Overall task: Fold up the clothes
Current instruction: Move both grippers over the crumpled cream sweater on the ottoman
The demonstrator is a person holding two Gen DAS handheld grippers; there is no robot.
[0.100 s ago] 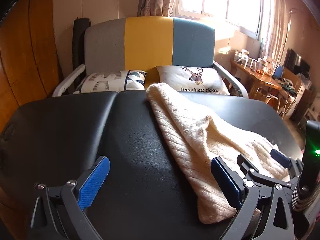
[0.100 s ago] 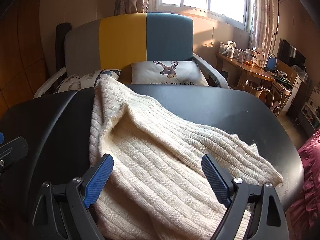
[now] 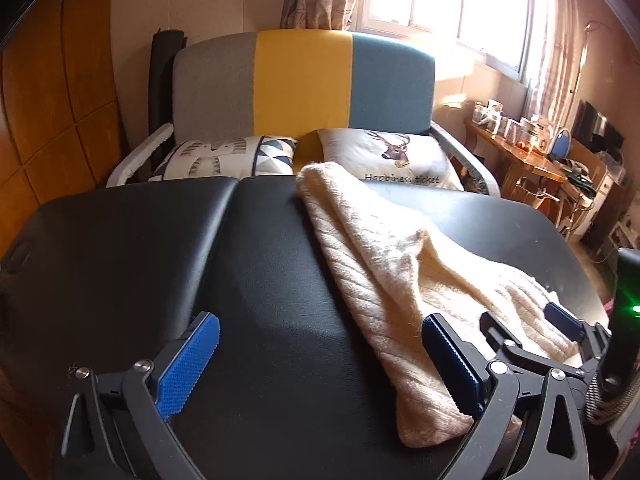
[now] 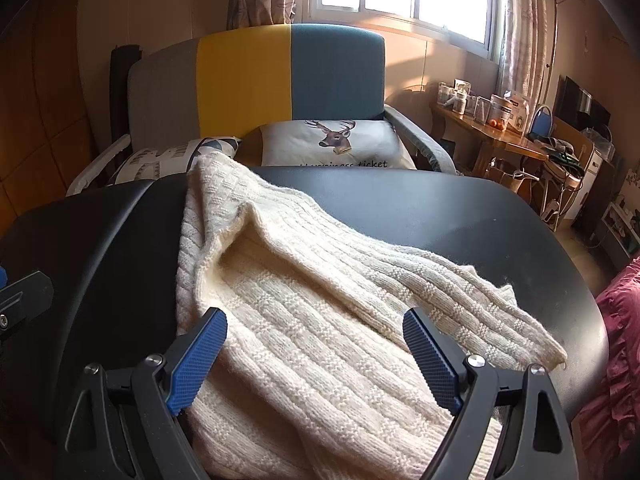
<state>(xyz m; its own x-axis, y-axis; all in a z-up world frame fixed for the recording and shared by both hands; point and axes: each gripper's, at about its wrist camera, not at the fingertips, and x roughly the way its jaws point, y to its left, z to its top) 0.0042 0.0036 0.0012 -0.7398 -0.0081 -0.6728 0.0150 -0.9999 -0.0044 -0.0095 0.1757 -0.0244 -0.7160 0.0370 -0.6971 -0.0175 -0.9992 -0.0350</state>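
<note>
A cream knitted sweater (image 4: 312,304) lies crumpled on the black padded table (image 4: 460,216), running from the far edge to the near right. In the left wrist view the sweater (image 3: 372,264) lies right of centre. My left gripper (image 3: 320,360) hangs open over bare black surface, its right pad beside the sweater's near edge. My right gripper (image 4: 316,360) is open above the sweater's near part, holding nothing. The right gripper (image 3: 560,320) also shows at the lower right of the left wrist view.
Behind the table stands a grey, yellow and blue sofa (image 3: 304,84) with a deer cushion (image 4: 332,144) and a patterned cushion (image 3: 224,156). A cluttered wooden desk (image 4: 492,132) is at the right, and a red ruffled cloth (image 4: 616,344) by the table's right edge.
</note>
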